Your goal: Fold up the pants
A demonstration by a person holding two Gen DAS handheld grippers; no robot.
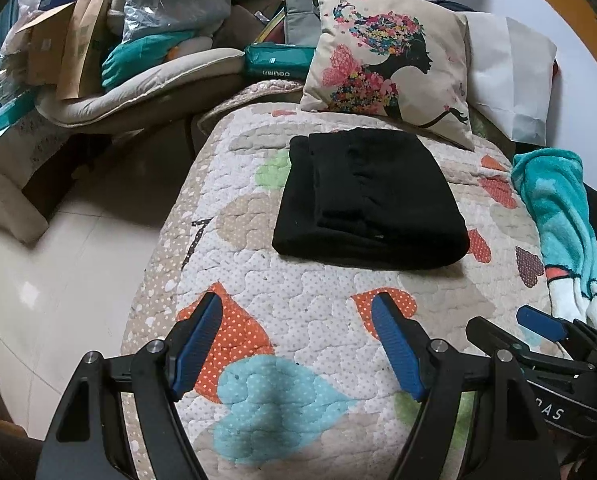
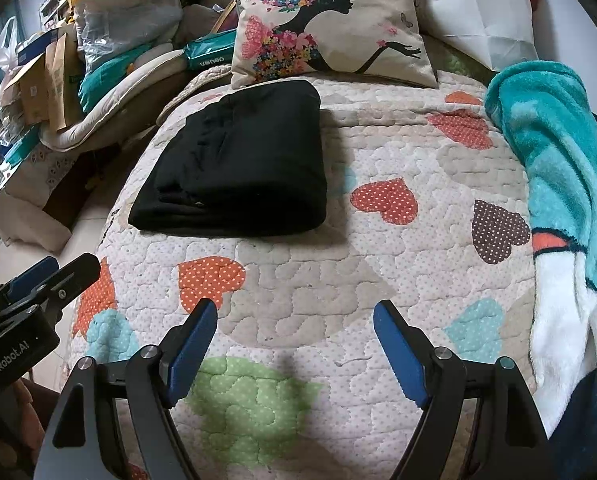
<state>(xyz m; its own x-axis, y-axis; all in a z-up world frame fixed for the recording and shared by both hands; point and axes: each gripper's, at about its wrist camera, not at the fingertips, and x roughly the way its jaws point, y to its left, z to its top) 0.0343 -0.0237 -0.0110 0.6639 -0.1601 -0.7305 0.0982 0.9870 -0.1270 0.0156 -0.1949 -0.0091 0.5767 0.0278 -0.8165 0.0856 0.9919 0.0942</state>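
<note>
Pants [image 1: 368,196] folded, flat on bed [image 1: 318,292] — far of both tongs; left tongs [image 1: 296,344] and right tongs [image 2: 294,344] released, empty.

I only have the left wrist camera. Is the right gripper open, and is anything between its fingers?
Observer: The right gripper is open, with nothing between its fingers, just the quilt beneath.
Operator: How far toward me does the teal blanket run?
Observer: In the right wrist view, the teal blanket turns white lower down and runs alongside the gripper, ending at a dark blue cloth in the lower corner.
</note>
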